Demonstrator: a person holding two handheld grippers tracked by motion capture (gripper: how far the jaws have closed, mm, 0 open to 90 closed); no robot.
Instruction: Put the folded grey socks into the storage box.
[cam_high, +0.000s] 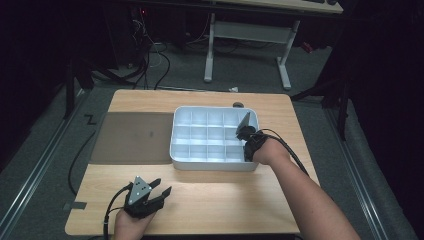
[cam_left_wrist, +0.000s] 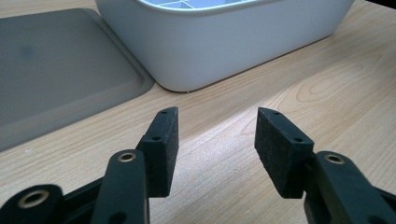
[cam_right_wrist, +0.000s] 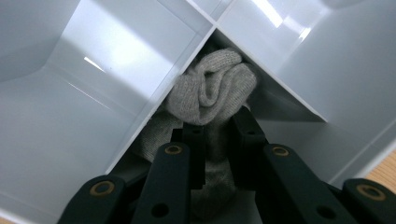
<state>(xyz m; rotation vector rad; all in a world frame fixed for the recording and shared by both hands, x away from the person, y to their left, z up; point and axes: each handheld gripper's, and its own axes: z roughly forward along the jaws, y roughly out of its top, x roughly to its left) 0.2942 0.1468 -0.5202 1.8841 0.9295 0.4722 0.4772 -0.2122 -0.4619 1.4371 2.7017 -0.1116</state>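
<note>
Sock: a grey knitted sock (cam_right_wrist: 212, 93), bunched up, is seen in the right gripper view, pinched between that gripper's two black jaws inside one compartment of the white box, pressed against a divider wall.
Left gripper: the left gripper (cam_high: 161, 187) is held low at the near edge of the table, well apart from the box — its jaws stand wide, with nothing between the pads (cam_left_wrist: 163, 149) but bare wood.
Table: a light wooden table (cam_high: 215, 195) carries everything seen here.
Mat: a flat grey mat (cam_high: 132, 137) lies on the table, just left of the box and touching its side.
Right gripper: the right gripper (cam_high: 245, 131) is reached into the box on its right side, jaws drawn narrow and clamped on the sock.
Box: a white divided box (cam_high: 177, 150) sits mid-table — the sock's compartment lies in the right-hand column.
Beyond: a white-legged desk (cam_high: 247, 30) stands on the floor past the far edge.
</note>
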